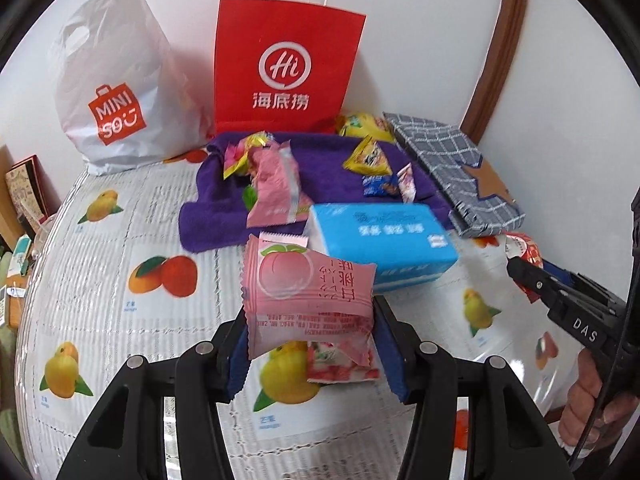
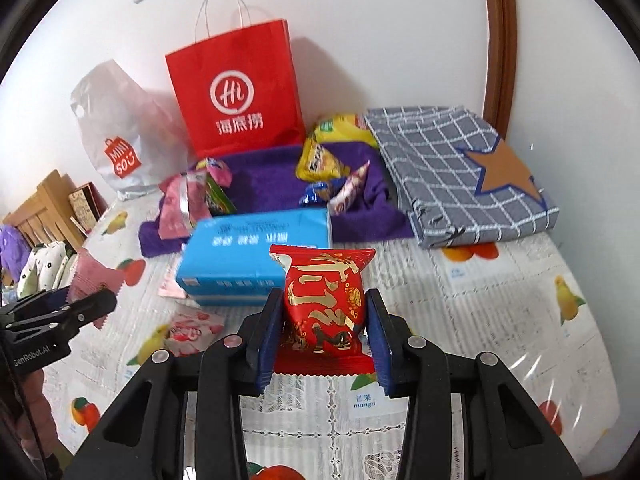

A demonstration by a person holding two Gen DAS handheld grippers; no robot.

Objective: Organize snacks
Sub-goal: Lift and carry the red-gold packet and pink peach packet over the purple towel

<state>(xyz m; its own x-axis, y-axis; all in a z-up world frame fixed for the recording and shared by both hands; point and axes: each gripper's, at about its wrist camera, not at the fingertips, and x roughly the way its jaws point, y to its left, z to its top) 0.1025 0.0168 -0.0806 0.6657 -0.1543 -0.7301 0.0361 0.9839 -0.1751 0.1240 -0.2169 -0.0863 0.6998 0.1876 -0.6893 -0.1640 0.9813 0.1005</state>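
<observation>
My left gripper [image 1: 310, 332] is shut on a pink peach snack packet [image 1: 308, 284] and holds it above the table. A small pink-and-red packet [image 1: 342, 364] lies on the cloth below it. My right gripper [image 2: 322, 320] is shut on a red-and-gold snack packet [image 2: 322, 296], also seen in the left wrist view [image 1: 522, 250]. A purple towel [image 1: 320, 168] at the back holds two groups of snacks: pink packets [image 1: 274, 184] on its left, yellow packets [image 1: 366, 156] and small blue ones [image 1: 378, 186] on its right.
A blue tissue pack [image 1: 384, 240] lies in front of the towel. A red paper bag [image 1: 286, 64] and a white plastic bag [image 1: 120, 92] stand against the wall. A folded grey checked cloth [image 2: 468, 172] lies at the right. A fruit-print tablecloth [image 1: 120, 240] covers the table.
</observation>
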